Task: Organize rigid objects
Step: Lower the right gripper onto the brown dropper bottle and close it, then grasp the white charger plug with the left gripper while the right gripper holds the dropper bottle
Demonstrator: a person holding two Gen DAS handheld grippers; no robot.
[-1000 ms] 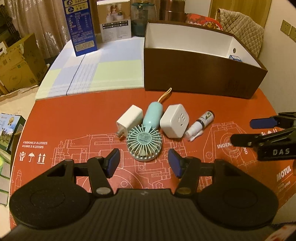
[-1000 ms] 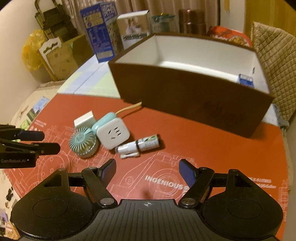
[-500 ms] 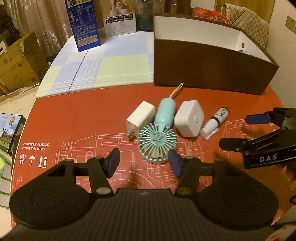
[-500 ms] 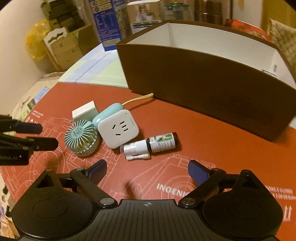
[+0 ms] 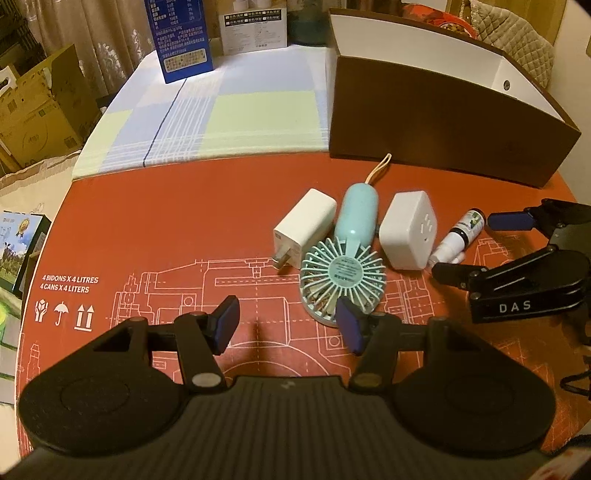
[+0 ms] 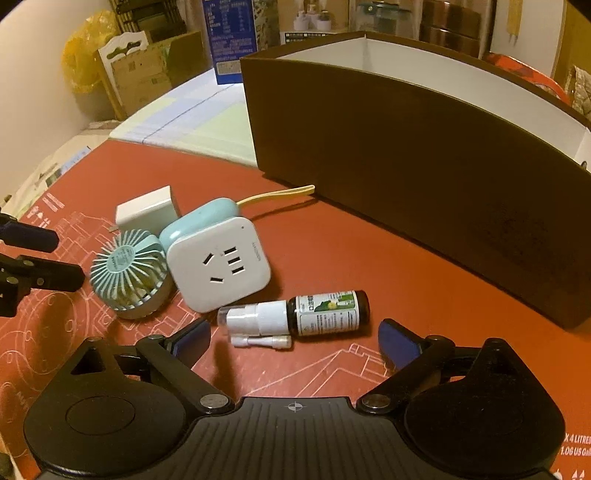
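A white charger (image 5: pixel 304 228), a teal hand fan (image 5: pixel 343 273), a white socket cube (image 5: pixel 408 229) and a small spray bottle (image 5: pixel 460 236) lie in a row on the red mat. My left gripper (image 5: pixel 288 325) is open and empty, just short of the fan. My right gripper (image 6: pixel 295 341) is open wide and low over the mat, its fingers either side of the spray bottle (image 6: pixel 299 314), not touching. The socket cube (image 6: pixel 218 264), fan (image 6: pixel 129 273) and charger (image 6: pixel 146 210) lie left of it. The right gripper also shows in the left wrist view (image 5: pixel 476 247).
A large brown box (image 5: pixel 436 122) with a white inside stands open behind the objects, also in the right wrist view (image 6: pixel 406 158). A checked cloth (image 5: pixel 221 122) covers the far table, with a blue carton (image 5: pixel 181 37) and white box (image 5: pixel 255 24). Cardboard boxes (image 5: pixel 33 107) stand left of the table.
Both grippers have moved forward and lower toward the objects. The right gripper has opened wider and now straddles the spray bottle. The objects have not moved.
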